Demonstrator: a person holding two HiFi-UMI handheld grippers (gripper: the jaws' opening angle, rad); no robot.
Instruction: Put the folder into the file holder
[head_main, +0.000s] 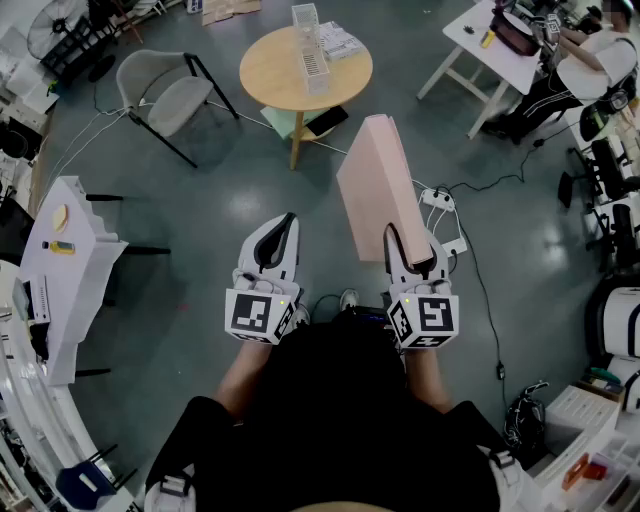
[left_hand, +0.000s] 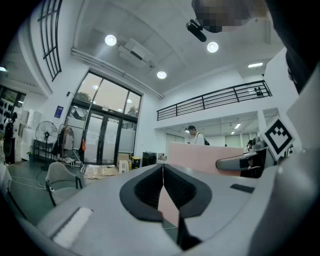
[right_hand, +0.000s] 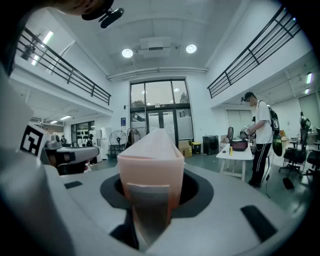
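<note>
A pink folder (head_main: 380, 185) stands upright on its edge in my right gripper (head_main: 405, 245), which is shut on its lower corner. In the right gripper view the folder (right_hand: 152, 155) fills the space between the jaws of the right gripper (right_hand: 150, 190), pads pressing its two sides. My left gripper (head_main: 283, 228) hovers beside it, shut with nothing in it; its jaws meet in the left gripper view (left_hand: 162, 172), where the folder (left_hand: 200, 157) shows to the right. The clear file holder (head_main: 312, 48) stands on a round wooden table (head_main: 270, 75) ahead, well away from both grippers.
A grey chair (head_main: 165, 95) stands left of the round table, and papers (head_main: 340, 40) lie beside the file holder. A white table (head_main: 480, 40) with a seated person (head_main: 590, 60) is at the far right. A white desk (head_main: 70, 270) is at the left, a power strip (head_main: 440, 205) on the floor.
</note>
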